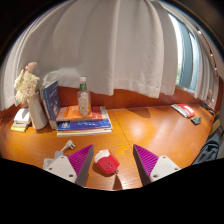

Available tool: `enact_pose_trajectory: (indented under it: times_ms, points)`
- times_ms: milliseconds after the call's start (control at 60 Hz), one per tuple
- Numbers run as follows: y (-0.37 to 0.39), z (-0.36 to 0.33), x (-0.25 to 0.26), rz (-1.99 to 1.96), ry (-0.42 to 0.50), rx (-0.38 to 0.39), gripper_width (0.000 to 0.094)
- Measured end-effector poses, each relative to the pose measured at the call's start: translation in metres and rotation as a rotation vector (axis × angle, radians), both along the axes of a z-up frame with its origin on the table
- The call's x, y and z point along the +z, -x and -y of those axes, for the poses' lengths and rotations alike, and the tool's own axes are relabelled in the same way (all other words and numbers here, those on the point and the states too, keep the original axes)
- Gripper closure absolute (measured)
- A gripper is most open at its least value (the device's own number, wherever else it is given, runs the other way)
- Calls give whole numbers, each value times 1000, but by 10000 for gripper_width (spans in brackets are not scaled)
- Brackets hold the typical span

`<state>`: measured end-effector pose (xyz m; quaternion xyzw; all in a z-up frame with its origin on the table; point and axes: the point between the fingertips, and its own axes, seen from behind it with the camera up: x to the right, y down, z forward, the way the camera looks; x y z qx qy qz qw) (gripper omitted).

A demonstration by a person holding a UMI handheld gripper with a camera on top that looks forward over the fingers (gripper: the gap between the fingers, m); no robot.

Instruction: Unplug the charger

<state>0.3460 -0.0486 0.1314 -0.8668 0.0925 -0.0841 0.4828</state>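
A small red and white charger [106,162] lies on the wooden table [140,128], between my two fingers with a gap on each side. A thin white piece extends from it toward me. My gripper [113,163] is open; its purple pads [82,158] stand apart to the left and right of the charger. No socket or power strip shows in this view.
A stack of books [85,123] with a clear bottle [84,97] on it stands at the back left, beside upright books and a small figurine [29,85]. A white curtain [120,45] hangs behind. A red book [184,110] lies at the far right.
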Motion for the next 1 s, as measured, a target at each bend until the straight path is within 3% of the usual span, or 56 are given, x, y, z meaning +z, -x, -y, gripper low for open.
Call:
enact_pose_trajectory:
  times_ms: [183,383,750,883,1000]
  points:
    - [62,35,81,33,-115,24,162]
    - [180,98,129,-3,-184,118,160]
    - [371,194,108,-41,-127,344,149]
    - [403,215,97,-55,-104,393,148]
    - [408,222,90,-55,-93,388,149]
